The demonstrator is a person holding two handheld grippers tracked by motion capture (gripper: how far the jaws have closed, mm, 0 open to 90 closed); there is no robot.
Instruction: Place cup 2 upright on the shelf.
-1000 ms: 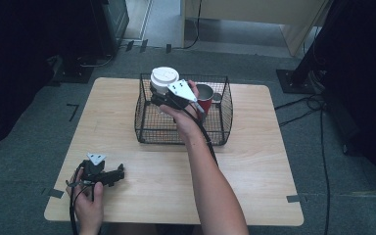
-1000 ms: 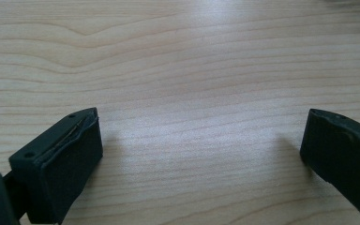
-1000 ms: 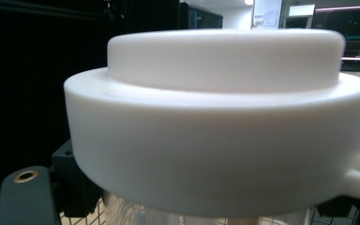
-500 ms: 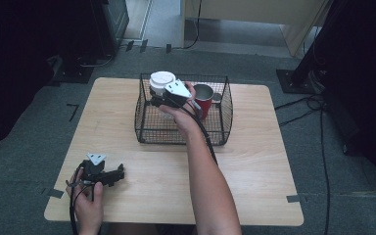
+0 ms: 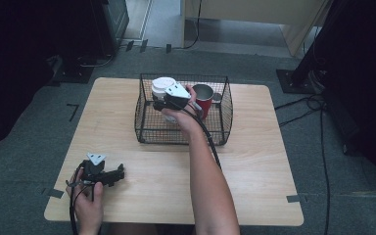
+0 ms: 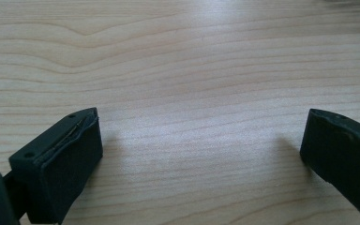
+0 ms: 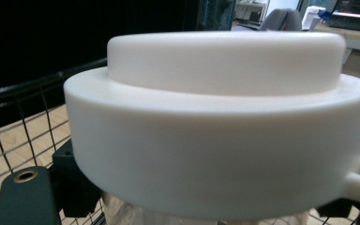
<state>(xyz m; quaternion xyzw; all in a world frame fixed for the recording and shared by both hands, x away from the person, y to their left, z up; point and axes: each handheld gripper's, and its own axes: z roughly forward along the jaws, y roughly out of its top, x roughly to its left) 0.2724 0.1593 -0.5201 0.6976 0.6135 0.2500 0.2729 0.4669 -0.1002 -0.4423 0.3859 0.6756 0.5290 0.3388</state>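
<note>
My right gripper point(image 5: 165, 102) is shut on a cup with a wide white lid point(image 5: 162, 86) and holds it upright over the left half of the black wire basket point(image 5: 182, 138). In the right gripper view the lid point(image 7: 215, 117) is very close, and the black fingers point(image 7: 75, 187) sit on either side of the cup just under it. A red mug point(image 5: 204, 101) stands inside the basket to the right of the cup. My left gripper point(image 5: 119, 172) rests on the table near the front left corner; its jaws point(image 6: 201, 140) are open over bare wood.
The light wooden table point(image 5: 254, 166) carries the basket at its far middle. A cable runs from the right gripper along the forearm point(image 5: 206, 161). Dark equipment and cables stand on the grey floor around the table.
The right hand has sunk a little with the lidded cup, bringing it lower at the basket's left side. The left gripper has stayed where it was.
</note>
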